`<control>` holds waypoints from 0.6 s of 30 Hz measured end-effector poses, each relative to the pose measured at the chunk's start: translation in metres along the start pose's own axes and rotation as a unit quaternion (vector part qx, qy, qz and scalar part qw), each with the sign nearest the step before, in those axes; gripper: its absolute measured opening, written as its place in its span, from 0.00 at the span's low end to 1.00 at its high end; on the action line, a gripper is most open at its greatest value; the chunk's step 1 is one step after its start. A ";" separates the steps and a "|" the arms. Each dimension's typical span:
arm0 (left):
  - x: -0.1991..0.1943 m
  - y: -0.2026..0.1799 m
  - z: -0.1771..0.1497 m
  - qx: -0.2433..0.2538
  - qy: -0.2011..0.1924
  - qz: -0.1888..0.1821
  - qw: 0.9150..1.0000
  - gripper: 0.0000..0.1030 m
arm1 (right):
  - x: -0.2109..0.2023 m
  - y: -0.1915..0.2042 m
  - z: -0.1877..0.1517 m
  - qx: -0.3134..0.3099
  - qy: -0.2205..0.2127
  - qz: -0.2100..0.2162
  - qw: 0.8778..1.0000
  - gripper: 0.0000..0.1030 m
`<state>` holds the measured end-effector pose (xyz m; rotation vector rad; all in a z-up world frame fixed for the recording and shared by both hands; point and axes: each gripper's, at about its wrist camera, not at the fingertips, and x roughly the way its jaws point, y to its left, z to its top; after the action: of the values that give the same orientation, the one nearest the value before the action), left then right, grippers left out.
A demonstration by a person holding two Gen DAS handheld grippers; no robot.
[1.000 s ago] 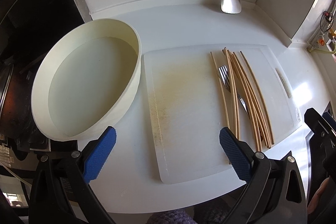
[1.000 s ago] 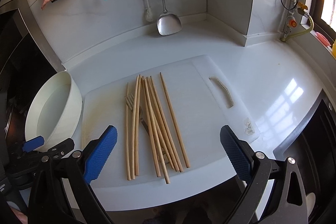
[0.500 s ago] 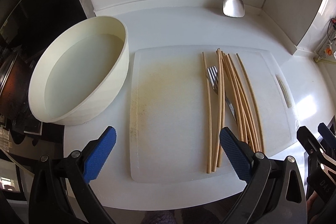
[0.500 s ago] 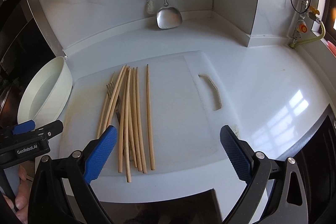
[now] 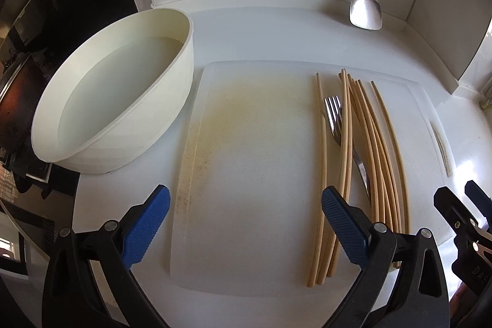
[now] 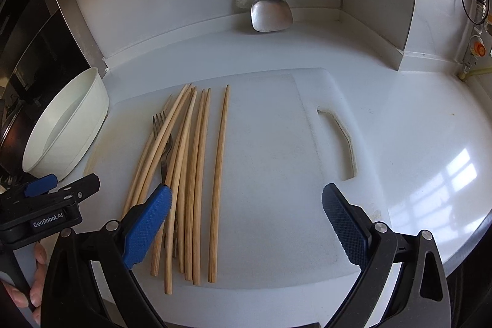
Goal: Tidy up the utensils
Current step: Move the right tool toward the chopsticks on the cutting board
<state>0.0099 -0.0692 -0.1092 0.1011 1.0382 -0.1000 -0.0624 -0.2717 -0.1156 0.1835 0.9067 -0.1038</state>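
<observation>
Both tools empty, nothing sorted yet, so I judge this the approach before the first pick. My left gripper [image 5: 246, 223] hangs jaws wide apart over the bare part of the cutting board [image 5: 252, 168]; my right gripper [image 6: 246, 223] is also spread wide, low over the board's near edge. Chopsticks [image 6: 196, 174] lie in a loose bundle on the board, with a fork [image 5: 335, 119] tangled under them. White basin [image 5: 101, 100] sits just left of the board. Next move: probably lift sticks off the fork, pinching narrow without dragging neighbours.
</observation>
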 end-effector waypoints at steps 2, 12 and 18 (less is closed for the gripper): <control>0.009 -0.002 0.000 0.005 -0.002 -0.009 1.000 0.94 | 0.005 0.000 0.002 0.008 -0.008 -0.003 1.000 0.91; 0.028 -0.012 0.005 0.029 -0.049 -0.050 0.997 0.94 | 0.034 0.001 0.000 -0.005 -0.021 -0.028 0.999 0.91; 0.036 -0.014 0.006 0.034 -0.050 -0.055 0.997 0.94 | 0.045 0.003 -0.002 -0.016 -0.016 -0.062 0.998 0.91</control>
<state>0.0309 -0.0847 -0.1377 0.0990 0.9400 -0.2380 -0.0360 -0.2689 -0.1515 0.0966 0.8866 -0.2066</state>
